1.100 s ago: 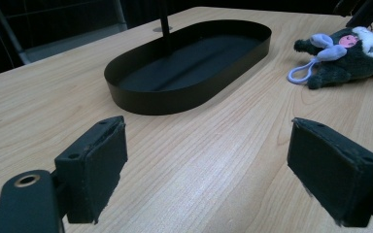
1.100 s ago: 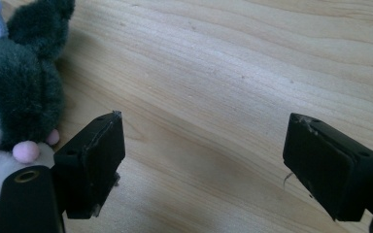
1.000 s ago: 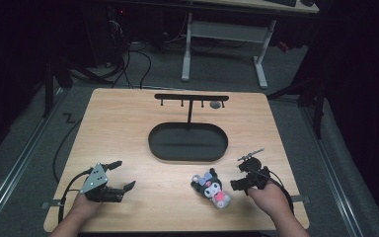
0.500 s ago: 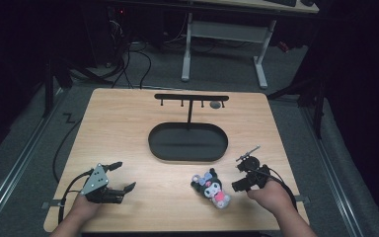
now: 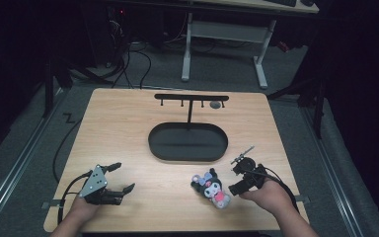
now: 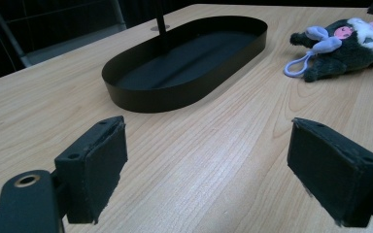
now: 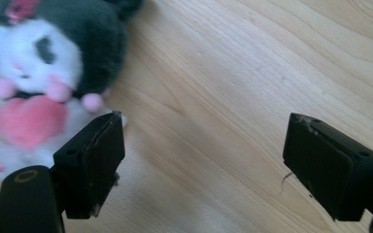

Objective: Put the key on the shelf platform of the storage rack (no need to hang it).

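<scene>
Centrally, we are seeing the black tray [image 5: 187, 142] lying bare; both tongs, left [image 5: 117, 177] and right [image 5: 238, 174], are gaping wide, gripping nothing.

Hidden, cropped and unresolved regions across my three views.

In my left gripper view the plush toy [image 6: 342, 46] runs off the right edge and the stand's post [image 6: 161, 19] off the top. In my right gripper view the plush toy [image 7: 39, 73] is blurred and cropped at top and left. From the high view, the small object [image 5: 215, 104] on the hook bar [image 5: 191, 97] is too small to identify; both forearms leave the bottom edge.
</scene>
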### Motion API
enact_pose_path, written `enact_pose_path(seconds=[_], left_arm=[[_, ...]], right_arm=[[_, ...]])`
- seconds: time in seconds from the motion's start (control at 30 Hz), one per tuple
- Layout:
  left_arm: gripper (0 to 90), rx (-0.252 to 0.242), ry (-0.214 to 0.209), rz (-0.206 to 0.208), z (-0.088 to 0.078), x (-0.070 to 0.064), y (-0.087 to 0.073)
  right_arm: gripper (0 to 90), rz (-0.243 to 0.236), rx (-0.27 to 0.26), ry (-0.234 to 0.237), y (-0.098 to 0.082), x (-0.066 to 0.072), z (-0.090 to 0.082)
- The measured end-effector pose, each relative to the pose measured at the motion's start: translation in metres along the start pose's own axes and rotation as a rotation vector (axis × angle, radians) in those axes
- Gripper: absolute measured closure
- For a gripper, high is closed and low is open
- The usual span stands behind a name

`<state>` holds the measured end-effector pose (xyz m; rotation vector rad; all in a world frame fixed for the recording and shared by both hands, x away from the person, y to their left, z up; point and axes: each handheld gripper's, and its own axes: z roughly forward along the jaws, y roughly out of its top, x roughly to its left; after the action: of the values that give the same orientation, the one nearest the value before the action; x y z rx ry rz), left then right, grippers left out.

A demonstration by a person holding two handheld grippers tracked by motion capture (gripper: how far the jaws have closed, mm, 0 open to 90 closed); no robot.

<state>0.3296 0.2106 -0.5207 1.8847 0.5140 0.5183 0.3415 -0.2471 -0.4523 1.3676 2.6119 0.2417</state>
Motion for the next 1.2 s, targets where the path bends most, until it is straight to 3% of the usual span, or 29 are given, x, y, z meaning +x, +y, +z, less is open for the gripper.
enact_pose_path(seconds=[0.17,0.3,0.47,0.7,0.8,0.97,1.1,1.13,1.2], left_arm=[[15.4,0.0,-0.003,-0.002,0.001,0.0,0.0],[15.3,-0.001,-0.005,-0.008,0.001,0.001,0.0],[15.4,0.005,-0.006,-0.008,0.002,0.001,0.001],[15.4,0.003,-0.011,-0.005,0.002,0.001,0.001],[15.4,0.002,-0.012,-0.005,0.002,0.001,0.001],[15.4,0.002,-0.012,-0.004,0.002,0.001,0.001],[15.4,0.003,-0.014,0.0,0.002,0.001,0.001],[15.3,0.003,-0.014,-0.001,0.002,0.001,0.001],[15.4,0.002,-0.014,-0.002,0.002,0.001,0.001]], right_arm=[[14.1,-0.014,-0.033,0.012,0.004,0.01,-0.011],[9.4,0.023,-0.069,0.056,0.008,0.025,-0.02],[7.8,0.031,-0.06,0.084,0.007,0.037,-0.018],[6.7,-0.026,-0.026,0.094,0.009,0.056,-0.005],[6.6,-0.013,-0.016,0.097,0.009,0.062,0.002],[7.0,-0.037,-0.001,0.096,0.009,0.068,0.015],[7.6,-0.027,-0.001,0.098,0.008,0.07,0.02],[9.0,-0.001,0.012,0.085,0.006,0.073,0.022],[9.9,-0.023,0.004,0.081,0.006,0.072,0.024]])
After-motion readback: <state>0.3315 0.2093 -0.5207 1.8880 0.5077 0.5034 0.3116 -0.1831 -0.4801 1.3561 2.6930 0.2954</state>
